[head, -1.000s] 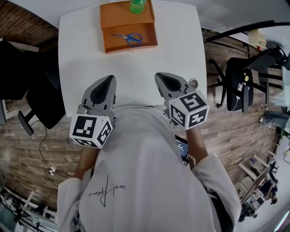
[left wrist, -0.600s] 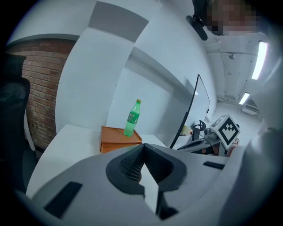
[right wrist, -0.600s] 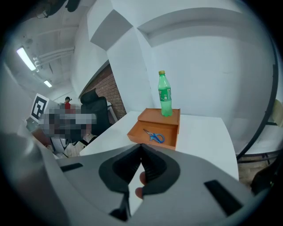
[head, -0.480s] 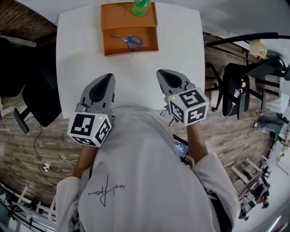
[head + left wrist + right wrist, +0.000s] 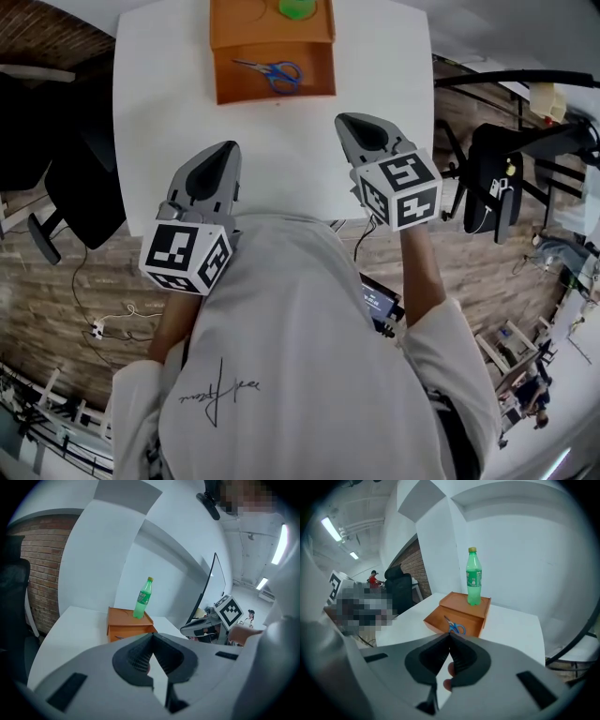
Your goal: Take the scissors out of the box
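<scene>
The blue-handled scissors lie in the open front tray of an orange box at the far end of the white table. A green bottle stands on the box's lid. My left gripper hovers over the table's near edge, jaws together and empty. Ahead of it and a little nearer the box is my right gripper, shut and empty too. Both stay well short of the box.
A black chair stands left of the table and another black chair at its right. A brick-patterned floor with cables surrounds the table. The person's grey shirt fills the lower head view.
Both grippers have moved forward over the table toward the box, the right one farther than the left. The box now sits at the top edge of the head view.
</scene>
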`<state>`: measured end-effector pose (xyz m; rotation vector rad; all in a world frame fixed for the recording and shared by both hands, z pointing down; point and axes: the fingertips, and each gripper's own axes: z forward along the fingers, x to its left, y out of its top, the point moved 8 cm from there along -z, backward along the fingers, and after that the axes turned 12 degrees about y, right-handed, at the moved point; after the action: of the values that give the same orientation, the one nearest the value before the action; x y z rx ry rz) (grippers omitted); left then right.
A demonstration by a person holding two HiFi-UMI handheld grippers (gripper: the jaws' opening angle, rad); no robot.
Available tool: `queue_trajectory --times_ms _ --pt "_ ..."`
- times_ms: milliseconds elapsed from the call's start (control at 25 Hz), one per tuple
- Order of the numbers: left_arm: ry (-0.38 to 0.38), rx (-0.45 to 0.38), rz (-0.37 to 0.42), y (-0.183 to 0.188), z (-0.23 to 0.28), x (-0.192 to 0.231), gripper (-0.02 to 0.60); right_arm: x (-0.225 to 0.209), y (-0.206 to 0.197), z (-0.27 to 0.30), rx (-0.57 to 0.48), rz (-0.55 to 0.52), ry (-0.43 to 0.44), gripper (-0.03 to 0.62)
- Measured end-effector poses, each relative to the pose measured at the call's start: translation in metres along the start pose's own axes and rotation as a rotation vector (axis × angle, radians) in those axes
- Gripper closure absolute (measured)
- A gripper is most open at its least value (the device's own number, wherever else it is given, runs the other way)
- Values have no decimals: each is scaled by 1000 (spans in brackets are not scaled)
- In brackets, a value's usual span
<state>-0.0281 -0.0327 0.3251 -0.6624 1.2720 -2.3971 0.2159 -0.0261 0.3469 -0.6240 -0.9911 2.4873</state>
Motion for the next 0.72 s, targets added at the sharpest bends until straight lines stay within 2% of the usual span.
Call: queue_trajectory --times_ms 160,480,720 --pt "20 20 26 -7 5 2 575 -4 8 5 15 -60 31 586" --pt "10 48 7 -16 10 3 575 -8 21 20 53 -141 104 586" --pt "2 60 -2 -17 9 4 575 -10 29 34 70 -194 118 586"
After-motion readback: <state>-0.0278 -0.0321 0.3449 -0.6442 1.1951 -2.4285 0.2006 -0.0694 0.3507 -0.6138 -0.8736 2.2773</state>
